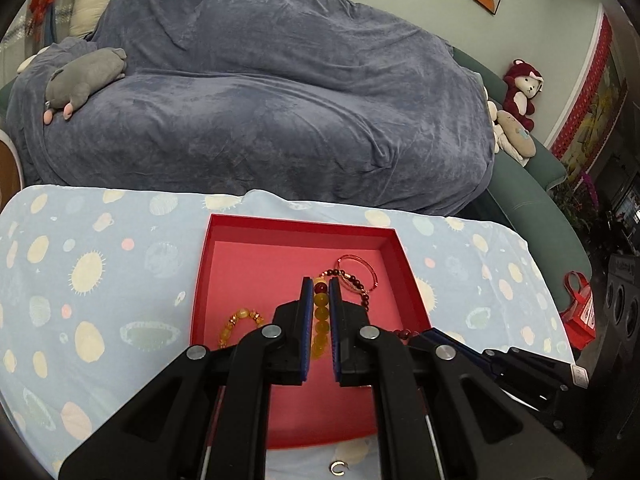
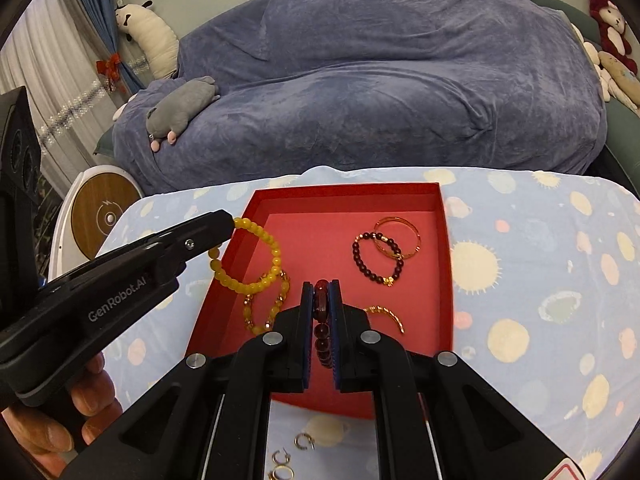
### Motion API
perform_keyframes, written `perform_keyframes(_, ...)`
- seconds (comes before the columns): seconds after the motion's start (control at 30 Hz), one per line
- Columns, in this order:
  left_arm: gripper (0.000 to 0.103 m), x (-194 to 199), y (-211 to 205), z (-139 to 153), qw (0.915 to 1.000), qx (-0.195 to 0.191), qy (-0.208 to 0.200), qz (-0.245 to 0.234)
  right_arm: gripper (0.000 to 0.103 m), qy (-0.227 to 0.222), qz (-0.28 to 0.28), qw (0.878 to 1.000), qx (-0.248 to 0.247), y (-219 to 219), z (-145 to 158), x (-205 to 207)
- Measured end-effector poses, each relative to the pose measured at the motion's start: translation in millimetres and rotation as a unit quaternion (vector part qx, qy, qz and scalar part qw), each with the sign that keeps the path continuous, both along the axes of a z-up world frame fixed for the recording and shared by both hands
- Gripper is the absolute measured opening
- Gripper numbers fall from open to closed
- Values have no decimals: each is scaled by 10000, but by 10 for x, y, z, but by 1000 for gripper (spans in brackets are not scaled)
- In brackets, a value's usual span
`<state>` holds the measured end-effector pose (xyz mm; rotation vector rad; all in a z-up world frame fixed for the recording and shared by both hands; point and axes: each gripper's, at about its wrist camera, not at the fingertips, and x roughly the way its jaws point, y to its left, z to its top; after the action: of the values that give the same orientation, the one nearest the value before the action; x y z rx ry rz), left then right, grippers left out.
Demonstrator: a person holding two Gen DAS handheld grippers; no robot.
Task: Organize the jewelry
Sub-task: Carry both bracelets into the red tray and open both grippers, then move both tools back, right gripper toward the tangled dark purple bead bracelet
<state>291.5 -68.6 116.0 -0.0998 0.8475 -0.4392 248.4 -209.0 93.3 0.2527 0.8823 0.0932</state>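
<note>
A red box [image 1: 248,248] [image 2: 440,240] lies open on the spotted blue cloth. My left gripper [image 1: 320,284] [image 2: 230,222] is shut on a yellow bead bracelet [image 1: 321,320] [image 2: 260,260] and holds it over the box's left edge. My right gripper [image 2: 320,284] is shut on a dark red bead bracelet [image 2: 321,332] above the box's near part; its fingers show in the left wrist view [image 1: 436,336]. In the box lie a dark bead bracelet [image 2: 378,258], a gold bangle [image 2: 398,236], an amber bracelet [image 2: 266,304] and a gold chain piece [image 2: 386,314].
Several small gold rings [image 2: 294,454] lie on the cloth in front of the box; one shows in the left wrist view [image 1: 337,468]. A sofa under a blue-grey blanket [image 1: 260,100] stands behind the table. A round white and wood device [image 2: 104,212] stands at the left.
</note>
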Motion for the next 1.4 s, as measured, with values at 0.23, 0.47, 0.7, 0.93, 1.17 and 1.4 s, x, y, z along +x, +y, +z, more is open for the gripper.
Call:
perform_keyframes(0.23, 7, 585, 57, -409, 9988, -154, 443, 163, 7, 369, 24, 9979, 529, 9, -405, 506)
perform_keyframes(0.47, 8, 822, 145, -811, 9967, 21, 746, 306, 7, 823, 50, 9957, 419, 62, -803, 720)
perform_keyframes(0.7, 19, 805, 254, -973, 9958, 96, 801, 441, 13, 953, -21, 9954, -135, 64, -932, 729)
perform_keyframes(0.93, 38, 652, 273, -803, 9979, 202, 442, 433, 30, 623, -61, 9974, -368, 35, -753, 580)
perform_keyframes(1.17, 42, 364, 312, -516, 9986, 290, 180, 392, 31, 402, -75, 9987, -312, 22, -434, 296)
perform_keyframes(1.4, 42, -104, 484, -290, 9983, 348, 103, 452, 31, 290, -94, 9989, -350, 30, -154, -183)
